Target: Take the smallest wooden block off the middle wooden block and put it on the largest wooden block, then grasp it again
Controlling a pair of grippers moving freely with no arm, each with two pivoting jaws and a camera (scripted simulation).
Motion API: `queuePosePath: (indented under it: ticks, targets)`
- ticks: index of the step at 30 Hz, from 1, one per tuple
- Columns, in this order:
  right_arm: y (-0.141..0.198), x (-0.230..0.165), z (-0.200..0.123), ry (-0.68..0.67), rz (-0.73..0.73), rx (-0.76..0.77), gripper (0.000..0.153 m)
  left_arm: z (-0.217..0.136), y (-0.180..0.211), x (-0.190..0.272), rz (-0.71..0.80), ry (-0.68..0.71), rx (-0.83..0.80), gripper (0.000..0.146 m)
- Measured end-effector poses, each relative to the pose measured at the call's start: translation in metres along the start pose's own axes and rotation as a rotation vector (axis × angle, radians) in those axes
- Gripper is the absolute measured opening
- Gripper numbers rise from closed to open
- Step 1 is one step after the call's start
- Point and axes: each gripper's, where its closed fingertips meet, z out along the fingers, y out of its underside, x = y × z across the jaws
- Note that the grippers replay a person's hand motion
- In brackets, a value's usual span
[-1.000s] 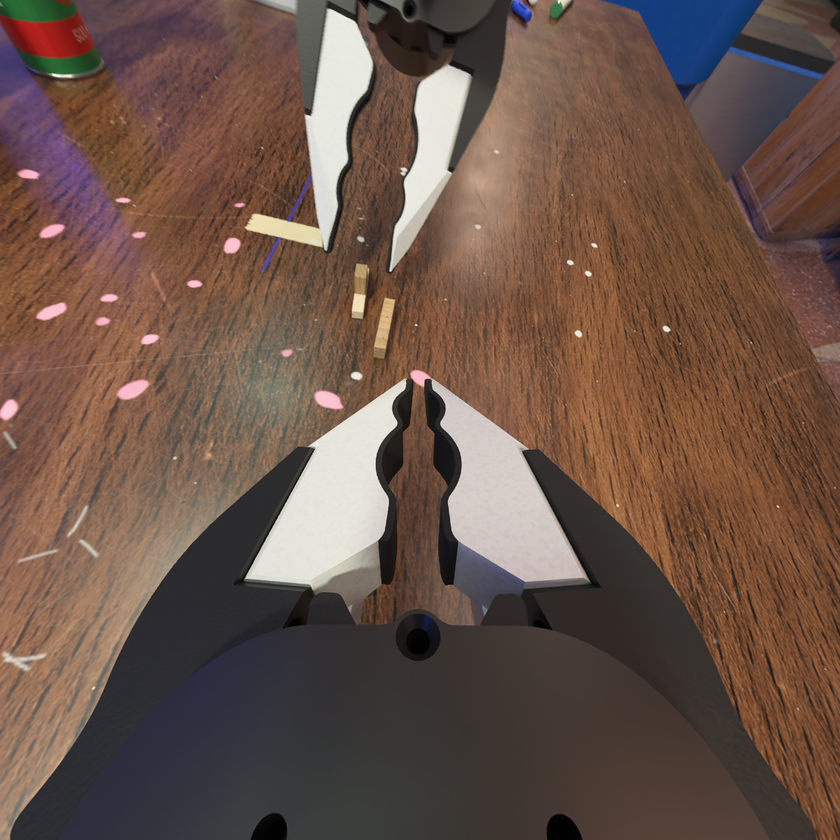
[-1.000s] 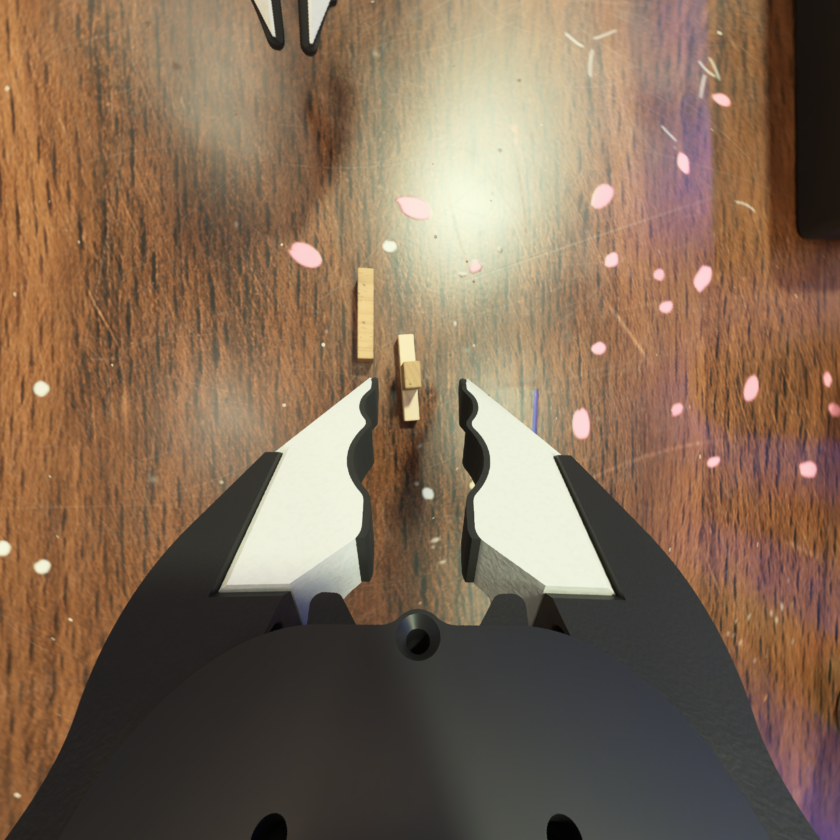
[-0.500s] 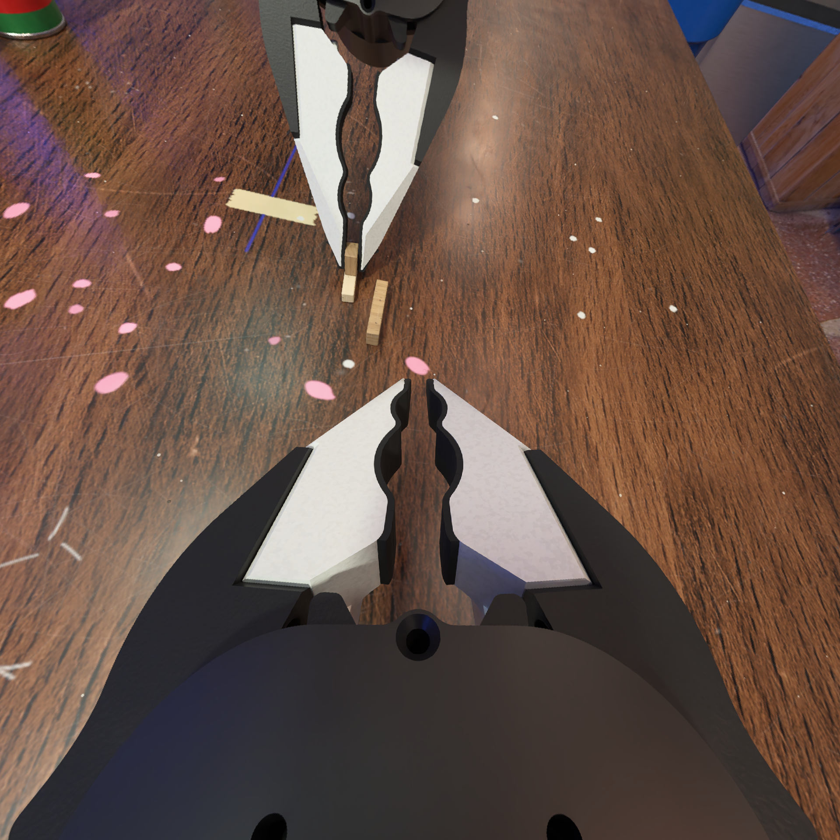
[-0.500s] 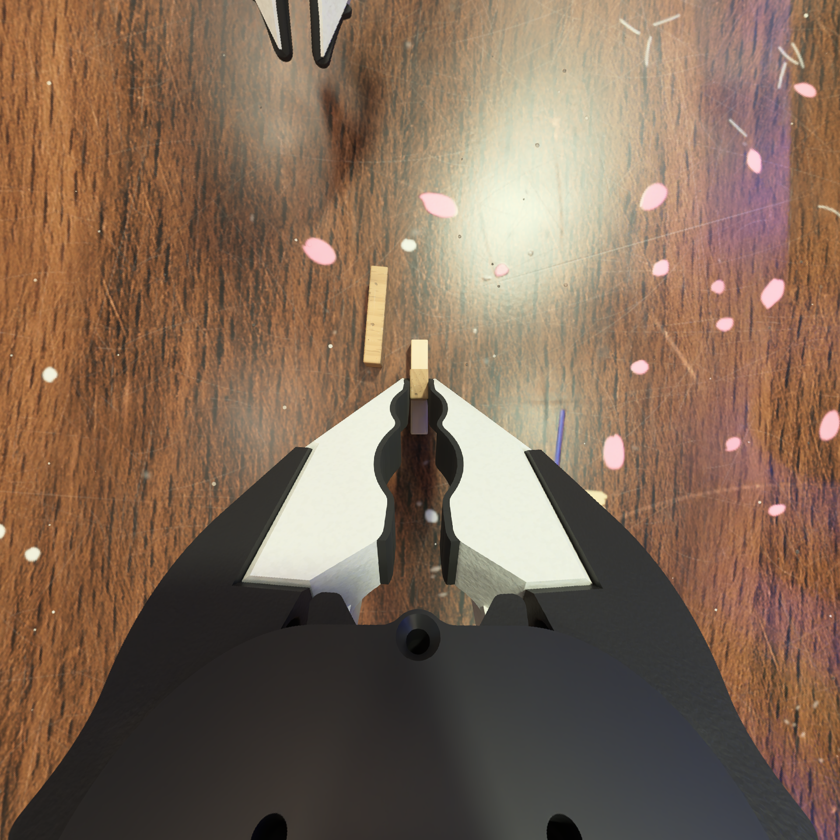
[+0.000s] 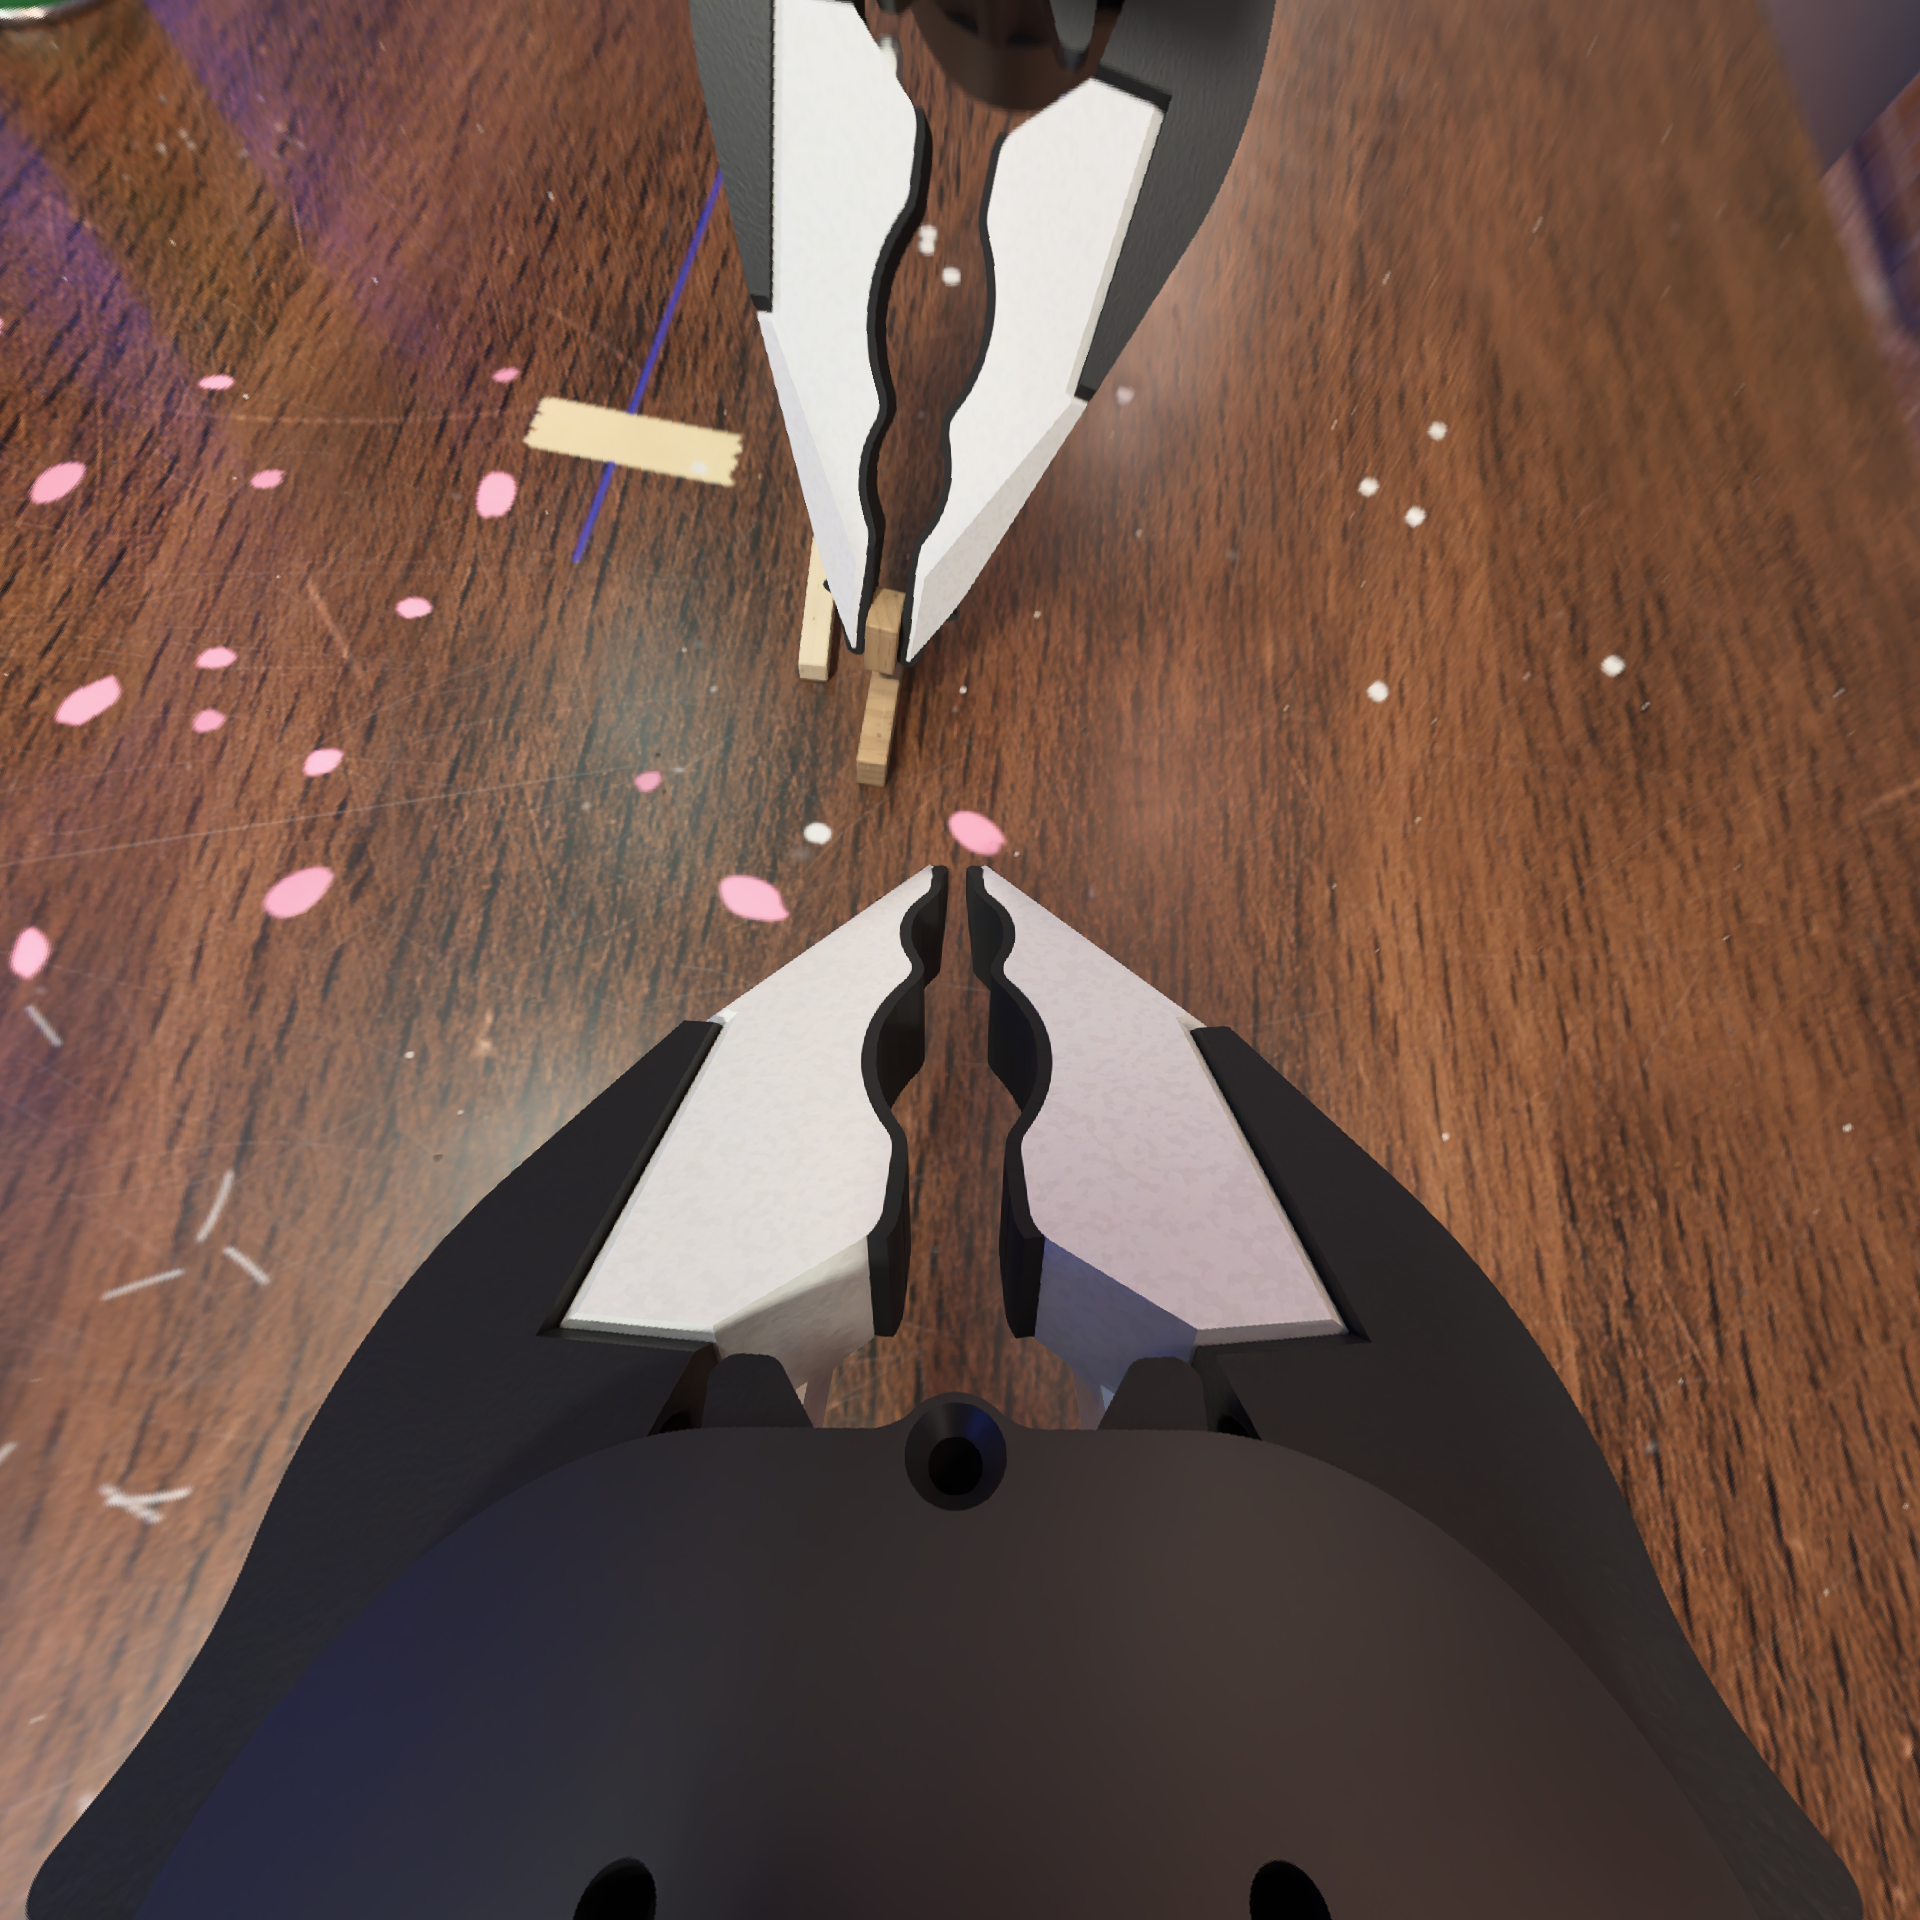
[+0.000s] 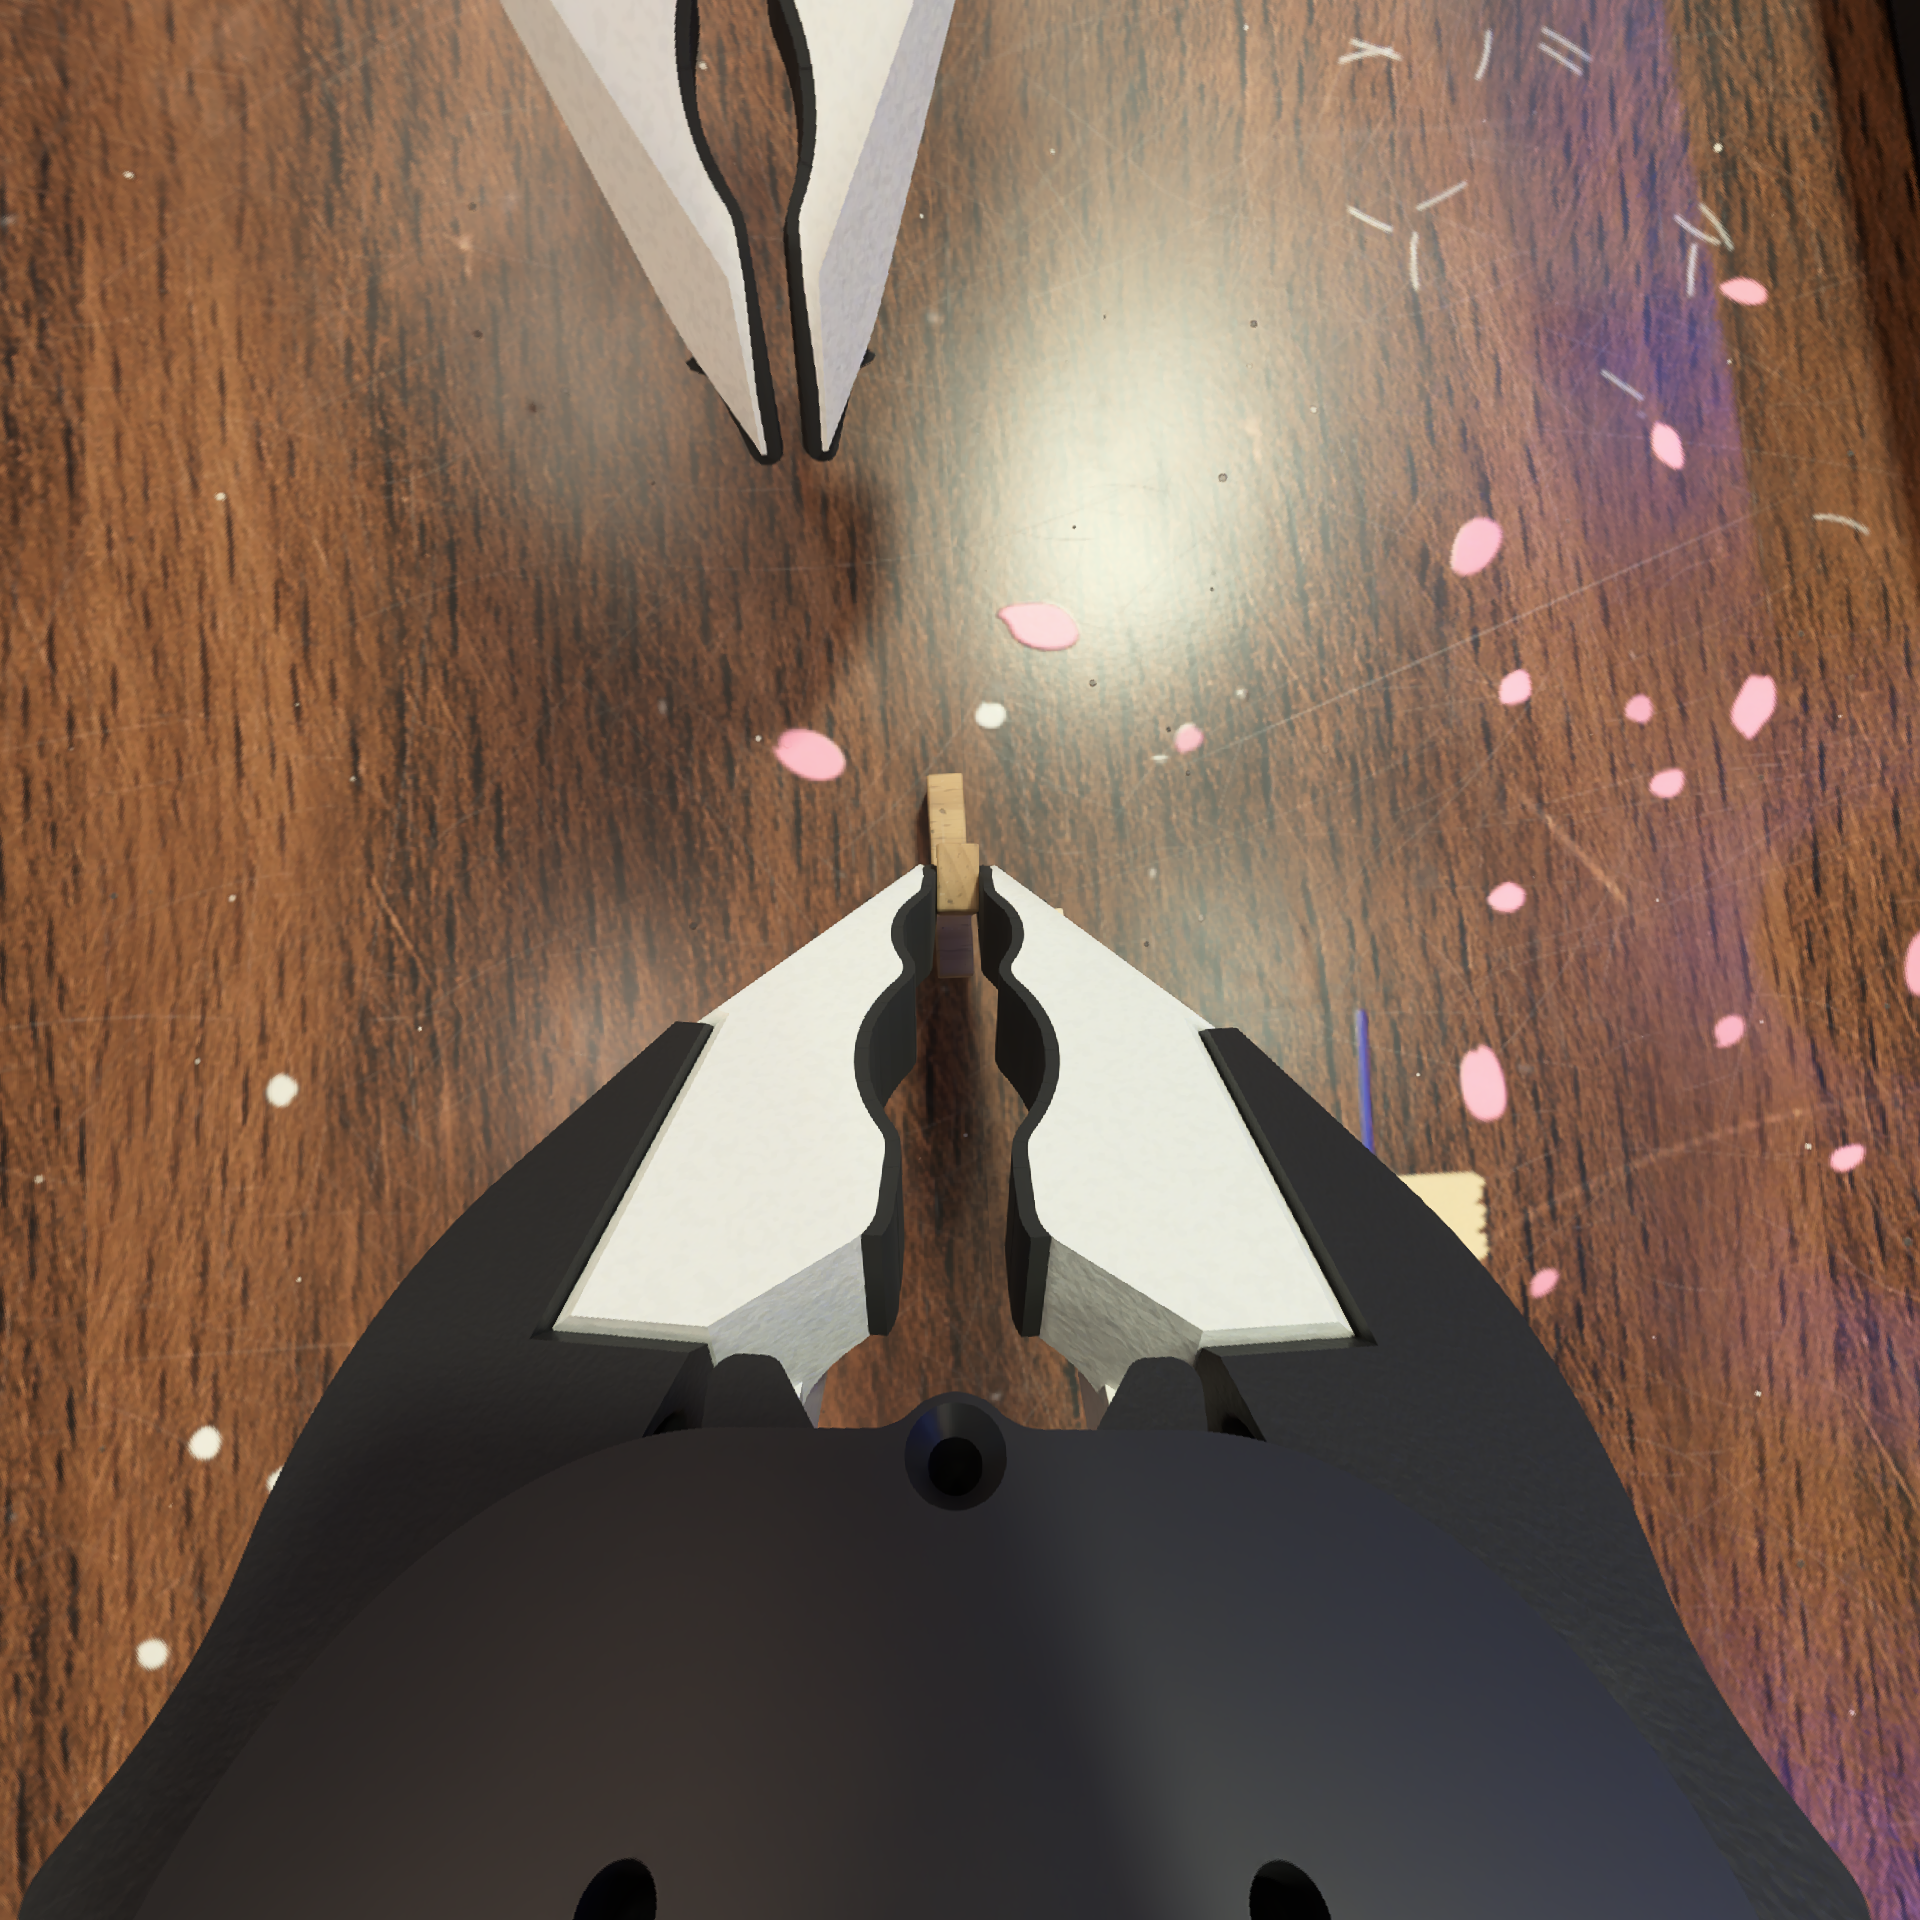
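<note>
My right gripper [image 6: 956, 881] is shut on the smallest wooden block [image 6: 958, 875]. In the left wrist view the right gripper [image 5: 883, 642] comes down from above and holds that small block [image 5: 886, 632] over the far end of the largest block [image 5: 876, 727]. I cannot tell whether the two touch. The largest block also shows just past my right fingertips [image 6: 945, 805]. The middle block [image 5: 817, 649] lies bare just left of them, partly behind a right finger. My left gripper [image 5: 956, 878] is shut and empty, short of the blocks; it also shows in the right wrist view [image 6: 792, 449].
The blocks lie on a dark wooden table [image 5: 1455, 831] with pink and white paint spots. A pale flat strip [image 5: 634, 454] crossed by a thin blue line [image 5: 649, 374] lies left of the right gripper; the strip also shows in the right wrist view [image 6: 1455, 1210].
My right gripper closed on the smallest block, lifted it off the middle block and carried it sideways over the largest block. My left gripper moved closer to the blocks and stayed shut.
</note>
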Motion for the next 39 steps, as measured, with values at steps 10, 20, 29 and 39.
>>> queuePosePath:
  ticks: [10,20,29,39]
  targets:
    - [0.002,-0.001,0.006,-0.014,-0.006,-0.031,0.007,0.024,-0.005,-0.016,0.013,-0.021,-0.109,0.002]
    - [0.002,-0.001,0.01,-0.035,-0.028,-0.052,0.007,0.035,0.001,-0.015,0.012,-0.003,-0.129,0.003]
    - [0.002,-0.001,0.01,-0.046,-0.033,-0.059,0.007,0.035,0.002,-0.015,0.002,0.008,-0.115,0.003]
    - [0.002,-0.001,0.01,-0.055,-0.049,-0.062,0.007,0.035,0.002,-0.016,-0.002,0.018,-0.108,0.003]
